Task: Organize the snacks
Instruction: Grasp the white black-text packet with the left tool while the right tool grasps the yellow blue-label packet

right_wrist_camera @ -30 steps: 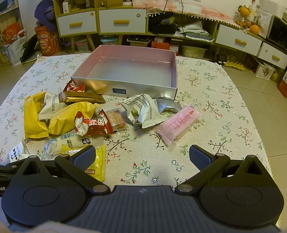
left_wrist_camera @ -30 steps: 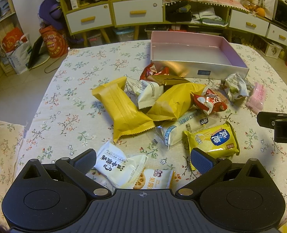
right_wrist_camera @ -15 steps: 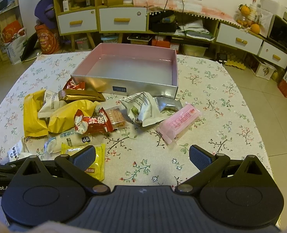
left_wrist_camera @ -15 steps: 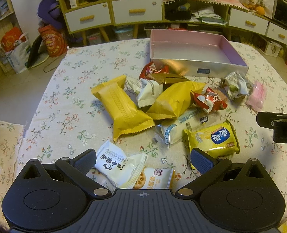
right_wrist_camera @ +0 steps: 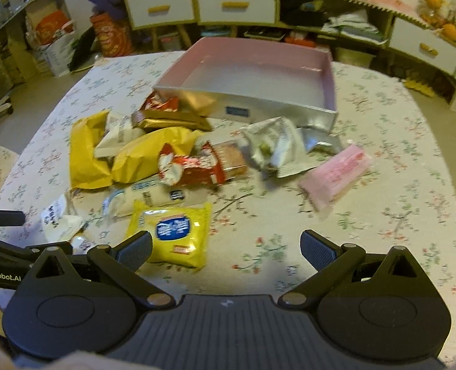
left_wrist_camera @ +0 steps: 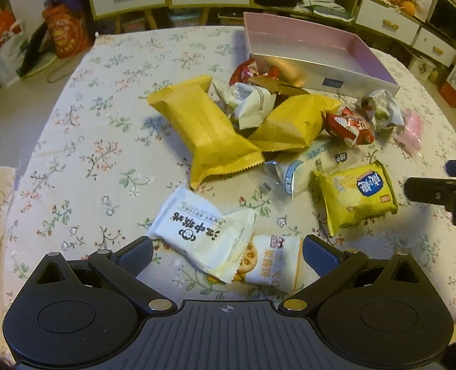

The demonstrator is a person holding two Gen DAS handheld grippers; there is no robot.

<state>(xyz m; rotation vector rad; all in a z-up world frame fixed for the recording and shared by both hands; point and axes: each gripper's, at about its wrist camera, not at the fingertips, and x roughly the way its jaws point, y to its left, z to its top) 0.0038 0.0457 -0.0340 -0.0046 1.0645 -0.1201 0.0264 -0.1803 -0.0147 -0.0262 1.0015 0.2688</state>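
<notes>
Several snack packets lie in a loose pile on the floral tablecloth in front of an empty pink-lined box point(left_wrist_camera: 314, 51) point(right_wrist_camera: 258, 71). My left gripper point(left_wrist_camera: 227, 251) is open, with a white packet with black writing point(left_wrist_camera: 203, 234) and a biscuit packet point(left_wrist_camera: 271, 262) lying between its fingers. A long yellow packet point(left_wrist_camera: 203, 129) lies beyond them. My right gripper point(right_wrist_camera: 225, 246) is open above bare cloth, with a small yellow packet with a blue label point(right_wrist_camera: 172, 231) point(left_wrist_camera: 357, 194) by its left finger. A pink packet point(right_wrist_camera: 335, 172) and a red packet point(right_wrist_camera: 191, 166) lie farther off.
The table point(left_wrist_camera: 74, 141) is rounded, with its edge close on the left and right. Low cabinets with white drawers point(right_wrist_camera: 234, 3) and floor clutter stand behind it. The right gripper's finger point(left_wrist_camera: 437, 194) shows at the right edge of the left wrist view.
Both grippers have moved forward and lower toward the packets. The right gripper has swung left, bringing the small yellow packet to its left finger. Nothing was taken hold of.
</notes>
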